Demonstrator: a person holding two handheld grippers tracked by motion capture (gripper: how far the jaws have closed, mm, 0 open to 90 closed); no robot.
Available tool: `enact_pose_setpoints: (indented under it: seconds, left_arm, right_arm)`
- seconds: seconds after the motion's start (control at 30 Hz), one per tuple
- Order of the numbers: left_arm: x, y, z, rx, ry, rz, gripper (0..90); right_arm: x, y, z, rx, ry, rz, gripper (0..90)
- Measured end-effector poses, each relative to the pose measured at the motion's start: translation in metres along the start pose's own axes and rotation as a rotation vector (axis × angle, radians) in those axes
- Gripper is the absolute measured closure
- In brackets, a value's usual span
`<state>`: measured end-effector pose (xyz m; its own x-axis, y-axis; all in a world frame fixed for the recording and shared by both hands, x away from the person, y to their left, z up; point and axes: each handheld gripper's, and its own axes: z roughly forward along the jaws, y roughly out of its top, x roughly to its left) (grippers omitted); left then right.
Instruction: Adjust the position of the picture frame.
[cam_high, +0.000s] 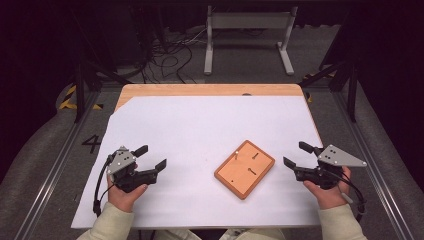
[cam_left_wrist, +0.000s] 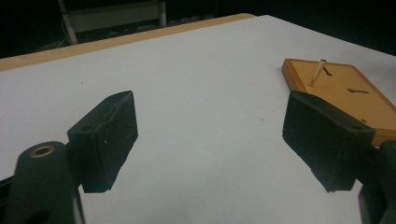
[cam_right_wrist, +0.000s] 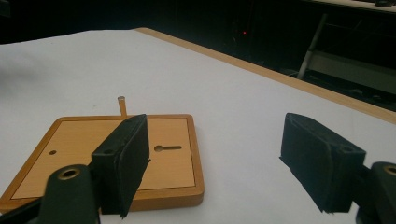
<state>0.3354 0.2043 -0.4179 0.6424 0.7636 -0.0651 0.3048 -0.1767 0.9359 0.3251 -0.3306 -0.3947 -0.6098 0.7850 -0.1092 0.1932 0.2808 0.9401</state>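
High view: wooden board (cam_high: 245, 169) (peg upright) between both gaping grippers

The left hand-held gripper (cam_left_wrist: 210, 140) gapes empty over white paper (cam_left_wrist: 201, 84), wooden board (cam_left_wrist: 345, 93) at right.

High view: my fixed overhead, facing forward-down, far.
Left gripper view: low, close, facing right.
Right gripper view: low, close, facing left.
Shared: wooden board (cam_high: 245, 169) (cam_left_wrist: 345, 91) (cam_right_wrist: 112, 154).

board (cam_high: 245, 169) orange-brown wood | sheet (cam_high: 200, 135) white | jaws black
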Motion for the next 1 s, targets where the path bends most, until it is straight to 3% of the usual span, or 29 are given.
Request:
enact_pose_setpoints:
  seconds: [0.83,0.9,1.0]
  left_arm:
    - [-0.0011,0.0005,0.0012,0.003,0.006,0.005,18.6]
    - [-0.0010,0.0005,0.0013,0.003,0.005,0.005,18.8]
    - [-0.0011,0.0006,0.0014,0.005,0.003,0.006,18.9]
  right_arm:
    - [-0.0036,-0.0010,-0.0002,0.009,-0.016,0.013,27.8]
    - [-0.0040,-0.0012,-0.0009,0.013,-0.010,0.014,35.0]
    - [-0.0045,-0.0024,-0.0019,0.029,0.026,0.020,53.1]
